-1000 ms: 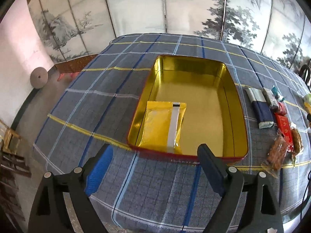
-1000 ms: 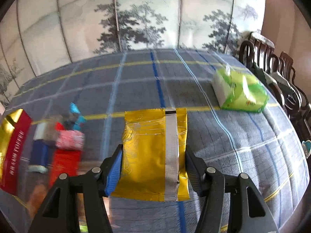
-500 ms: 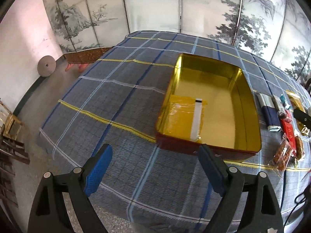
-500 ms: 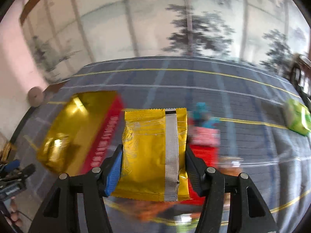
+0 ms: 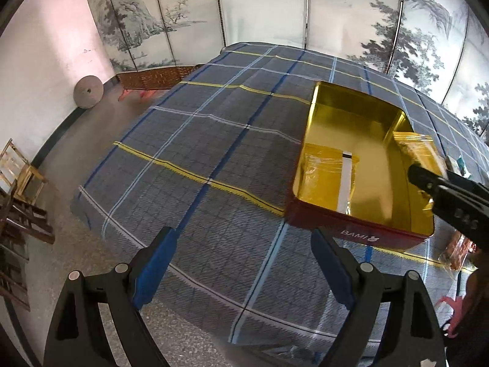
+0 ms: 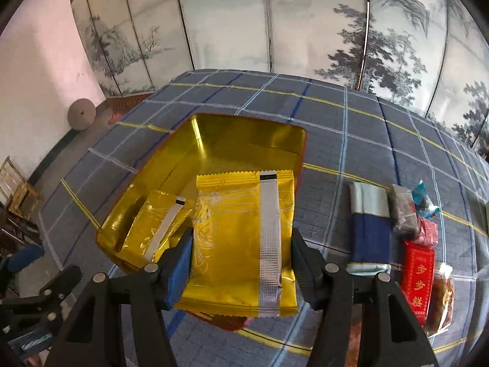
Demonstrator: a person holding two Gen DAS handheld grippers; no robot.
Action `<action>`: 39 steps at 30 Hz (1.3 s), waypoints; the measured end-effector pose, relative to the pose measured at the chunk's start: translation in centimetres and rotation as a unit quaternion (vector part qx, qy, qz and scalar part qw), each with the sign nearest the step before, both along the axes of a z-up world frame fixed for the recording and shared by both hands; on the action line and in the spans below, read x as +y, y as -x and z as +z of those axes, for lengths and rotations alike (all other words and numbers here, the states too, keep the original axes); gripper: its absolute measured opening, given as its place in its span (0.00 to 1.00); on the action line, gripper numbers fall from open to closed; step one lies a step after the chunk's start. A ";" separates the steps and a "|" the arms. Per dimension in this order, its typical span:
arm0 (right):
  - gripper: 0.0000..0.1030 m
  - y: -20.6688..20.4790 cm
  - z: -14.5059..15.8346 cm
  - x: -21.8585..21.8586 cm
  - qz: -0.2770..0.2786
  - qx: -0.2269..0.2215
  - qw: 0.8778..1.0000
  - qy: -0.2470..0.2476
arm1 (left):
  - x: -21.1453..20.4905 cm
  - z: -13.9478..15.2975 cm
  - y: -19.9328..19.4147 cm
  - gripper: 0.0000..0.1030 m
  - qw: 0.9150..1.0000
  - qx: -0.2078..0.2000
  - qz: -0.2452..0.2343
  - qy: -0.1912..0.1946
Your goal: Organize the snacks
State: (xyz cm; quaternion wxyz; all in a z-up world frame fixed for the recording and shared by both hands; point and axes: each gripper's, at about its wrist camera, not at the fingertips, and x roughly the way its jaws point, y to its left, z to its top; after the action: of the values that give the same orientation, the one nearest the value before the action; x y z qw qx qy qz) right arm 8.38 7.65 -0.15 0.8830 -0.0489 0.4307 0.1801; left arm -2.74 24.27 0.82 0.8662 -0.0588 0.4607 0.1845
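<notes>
From the left wrist I see my left gripper (image 5: 241, 263) wide and empty, just before the tin (image 5: 360, 235). From the right wrist, my right gripper (image 6: 241, 263) holds a gold packet (image 6: 241, 238) above the tin's near wall; releasing here, the packet may catch the rim and fall outside.

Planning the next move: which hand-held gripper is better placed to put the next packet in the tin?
Right. The right hand-held gripper already clamps a gold packet over the tin; the left hand-held gripper is open, beside it.

The left claw (image 5: 241, 272) gapes wide, angled downward, gripping nothing. The right claw (image 6: 241, 263) is clamped on a gold foil packet (image 6: 241, 238).
</notes>
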 end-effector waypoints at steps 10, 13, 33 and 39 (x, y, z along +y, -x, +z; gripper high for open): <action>0.59 -0.7 -0.8 2.7 0.019 -0.009 1.000 0.024 | 1.6 0.3 0.6 0.85 1.000 -0.002 0.025 0.010; 0.58 -0.9 -1.1 3.1 0.014 -0.003 1.000 0.020 | 1.8 0.4 0.7 0.85 1.000 -0.002 0.028 0.010; 0.59 -1.5 -2.9 4.2 0.015 0.031 0.999 0.026 | 2.4 0.2 0.8 0.85 0.999 -0.001 0.033 0.014; 0.66 -1.3 -3.1 4.2 0.029 0.038 0.999 0.025 | 1.5 0.4 0.6 0.85 1.000 -0.003 0.024 0.015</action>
State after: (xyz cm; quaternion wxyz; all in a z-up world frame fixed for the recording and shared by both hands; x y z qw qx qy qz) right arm 9.70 11.86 -3.22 0.8591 -0.0769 0.4663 0.1964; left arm -3.35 25.79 1.18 0.8617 -0.0831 0.4596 0.1982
